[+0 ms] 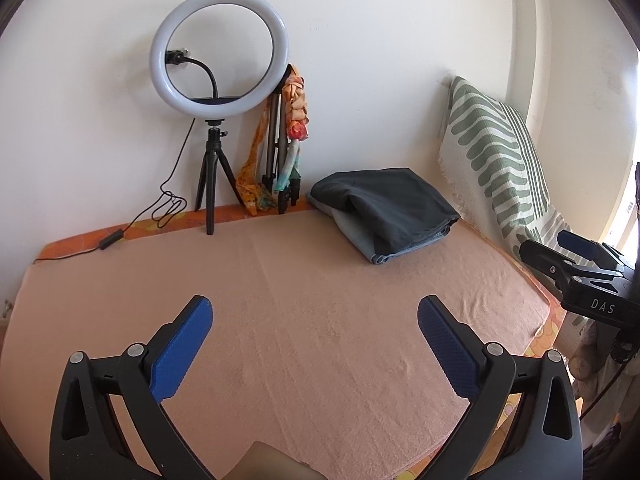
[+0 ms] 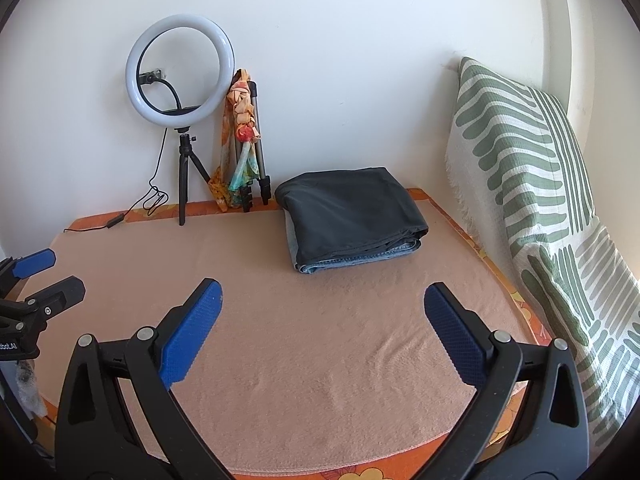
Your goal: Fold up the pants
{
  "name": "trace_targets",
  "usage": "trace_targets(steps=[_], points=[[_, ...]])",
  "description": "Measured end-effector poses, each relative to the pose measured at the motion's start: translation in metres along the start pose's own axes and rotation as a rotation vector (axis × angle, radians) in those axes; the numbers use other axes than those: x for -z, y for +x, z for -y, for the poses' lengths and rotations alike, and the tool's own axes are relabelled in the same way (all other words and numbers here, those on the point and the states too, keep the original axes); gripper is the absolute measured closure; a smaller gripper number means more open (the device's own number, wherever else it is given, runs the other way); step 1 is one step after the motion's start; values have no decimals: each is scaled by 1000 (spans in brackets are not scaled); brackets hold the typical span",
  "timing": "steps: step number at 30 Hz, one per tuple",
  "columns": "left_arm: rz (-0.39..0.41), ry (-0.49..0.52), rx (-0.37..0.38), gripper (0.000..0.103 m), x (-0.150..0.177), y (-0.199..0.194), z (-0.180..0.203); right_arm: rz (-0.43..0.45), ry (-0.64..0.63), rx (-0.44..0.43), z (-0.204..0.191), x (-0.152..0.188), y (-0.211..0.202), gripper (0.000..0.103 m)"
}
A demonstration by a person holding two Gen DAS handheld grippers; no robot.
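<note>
Dark grey pants (image 2: 352, 216) lie folded atop denim at the far right of the peach-towelled surface (image 2: 280, 360), well apart from both grippers. Left gripper (image 1: 316, 316) and right gripper (image 2: 322, 300) hover, jaws spread and empty; any tidying should square the edges.

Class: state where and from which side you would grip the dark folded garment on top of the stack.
Grip the dark garment by its near layered edge, coming in low from the front: that edge faces the camera, while the far side is a rounded fold.
</note>
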State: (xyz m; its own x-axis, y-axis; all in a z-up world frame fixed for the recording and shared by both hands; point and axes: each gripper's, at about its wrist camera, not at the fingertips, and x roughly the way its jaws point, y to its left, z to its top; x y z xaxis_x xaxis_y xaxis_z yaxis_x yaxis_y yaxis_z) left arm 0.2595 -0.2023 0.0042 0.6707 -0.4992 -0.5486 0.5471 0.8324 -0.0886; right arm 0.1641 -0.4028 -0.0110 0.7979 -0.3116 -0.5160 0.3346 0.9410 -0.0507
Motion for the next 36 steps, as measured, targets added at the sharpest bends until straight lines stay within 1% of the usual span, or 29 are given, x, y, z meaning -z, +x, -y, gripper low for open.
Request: trace_targets(steps=[6,19,36], points=[[2,-10,6,1,0,-2,-2,3,4,-2,-1,-2,-1,0],[1,1,12,1,0,-5,-1,3,-1,-3,-4,-2,-1,0],[6,25,2,1,-1,-6,2,1,-4,-4,-6,-1,-1,0]])
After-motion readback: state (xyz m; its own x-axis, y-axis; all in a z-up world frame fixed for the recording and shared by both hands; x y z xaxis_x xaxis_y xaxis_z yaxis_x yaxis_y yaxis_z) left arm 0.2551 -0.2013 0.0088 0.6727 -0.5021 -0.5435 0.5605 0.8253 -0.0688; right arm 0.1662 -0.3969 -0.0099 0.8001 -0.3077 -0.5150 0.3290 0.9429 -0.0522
